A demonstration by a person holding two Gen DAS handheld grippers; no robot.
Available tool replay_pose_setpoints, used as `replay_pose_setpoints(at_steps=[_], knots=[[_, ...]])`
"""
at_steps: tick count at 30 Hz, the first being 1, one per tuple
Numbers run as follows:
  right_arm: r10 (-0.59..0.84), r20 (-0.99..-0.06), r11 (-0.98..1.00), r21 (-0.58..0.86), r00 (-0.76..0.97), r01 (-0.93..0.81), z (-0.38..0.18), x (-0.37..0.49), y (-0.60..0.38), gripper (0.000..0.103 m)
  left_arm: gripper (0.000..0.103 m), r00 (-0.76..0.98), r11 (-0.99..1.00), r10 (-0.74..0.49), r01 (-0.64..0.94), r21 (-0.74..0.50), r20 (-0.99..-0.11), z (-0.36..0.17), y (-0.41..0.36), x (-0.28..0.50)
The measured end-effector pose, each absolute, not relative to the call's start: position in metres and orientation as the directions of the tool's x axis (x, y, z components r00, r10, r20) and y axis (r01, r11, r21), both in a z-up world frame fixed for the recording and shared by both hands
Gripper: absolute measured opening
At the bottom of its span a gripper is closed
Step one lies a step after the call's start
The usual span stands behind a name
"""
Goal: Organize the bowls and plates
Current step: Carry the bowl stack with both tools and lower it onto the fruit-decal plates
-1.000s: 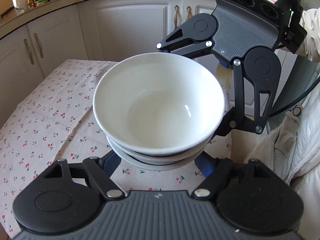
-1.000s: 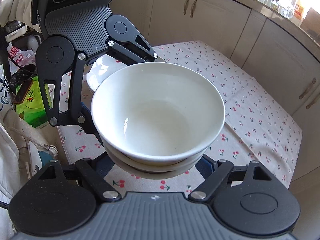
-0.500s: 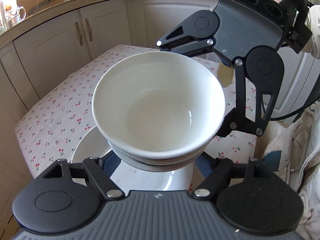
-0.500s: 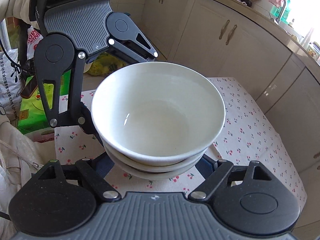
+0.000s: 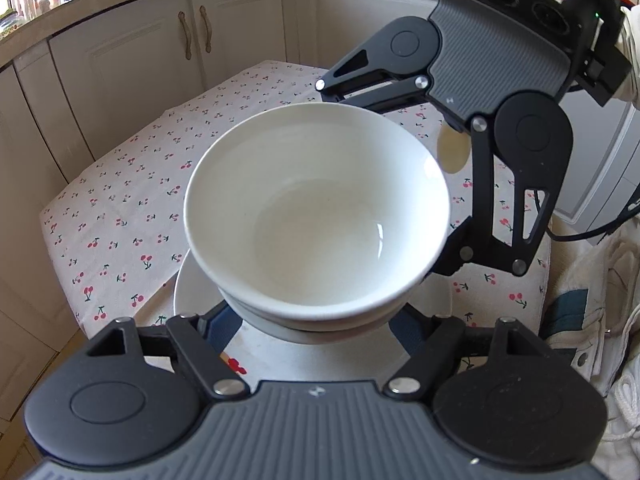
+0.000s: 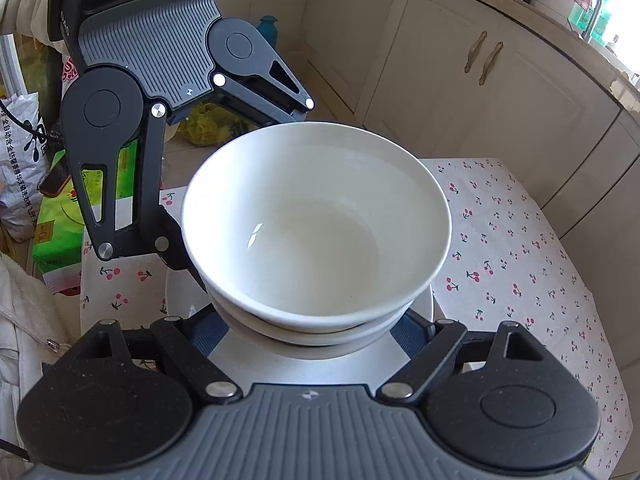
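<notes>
Over the plate (image 5: 191, 285), which lies near the corner of the cherry-print tablecloth (image 5: 120, 216), I hold two nested white bowls between my two tools, and everything below is placed against that plate.

On the plate's left side, my left gripper (image 5: 310, 322) comes in low. Its blue fingers (image 5: 218, 322) are spread wide and run along either flank of the lower bowl (image 5: 276, 326), under its rim. The tips are hidden beneath the stack, so I only judge that they press the sides. I think I sit that low so the rim rests on me and the stack cannot slide down.

Straight above the plate's middle sits the upper bowl (image 5: 316, 216), empty, level and seated squarely in the lower one. Whether the lower bowl's foot touches the plate yet I cannot tell, as the bowls themselves cover that spot. It looks close above it.

On the plate's right side, my right gripper (image 6: 316, 332) mirrors the left. Its fingers (image 6: 409, 330) are opened wide and hug the same lower bowl from the opposite side, with the tips hidden again. Two tools facing each other make sense here: the bowls are smooth and round, and one wide pinch alone could let them tip.

Beyond the plate stand cream cabinets (image 5: 192, 36).

My guess is that the stack is meant to land centred on the plate, so I should keep both sides level and lower evenly, then open both pairs only once the weight is down
</notes>
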State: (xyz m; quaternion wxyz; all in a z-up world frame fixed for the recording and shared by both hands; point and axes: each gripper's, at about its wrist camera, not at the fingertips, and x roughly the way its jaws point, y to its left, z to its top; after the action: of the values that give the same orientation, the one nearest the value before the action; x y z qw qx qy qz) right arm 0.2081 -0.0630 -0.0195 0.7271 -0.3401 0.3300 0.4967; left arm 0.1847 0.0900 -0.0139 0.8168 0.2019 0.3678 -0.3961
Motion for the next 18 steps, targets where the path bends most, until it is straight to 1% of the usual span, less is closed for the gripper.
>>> replay_pose_setpoints(at_steps=[9,18], knots=[[0.492,-0.828,0.283,-0.140,0.269,-0.949,-0.026,0.215,-0.062,0.089,0.079,0.393,0.606,-0.503,0.795,0.009,-0.770,-0.020,0.094,0.190],[0.501,-0.830,0.292,-0.106,0.247,-0.950,-0.027,0.223,-0.063,0.089,0.079,0.395,0.610,-0.505,0.792,0.006,-0.768,-0.022,0.095,0.195]])
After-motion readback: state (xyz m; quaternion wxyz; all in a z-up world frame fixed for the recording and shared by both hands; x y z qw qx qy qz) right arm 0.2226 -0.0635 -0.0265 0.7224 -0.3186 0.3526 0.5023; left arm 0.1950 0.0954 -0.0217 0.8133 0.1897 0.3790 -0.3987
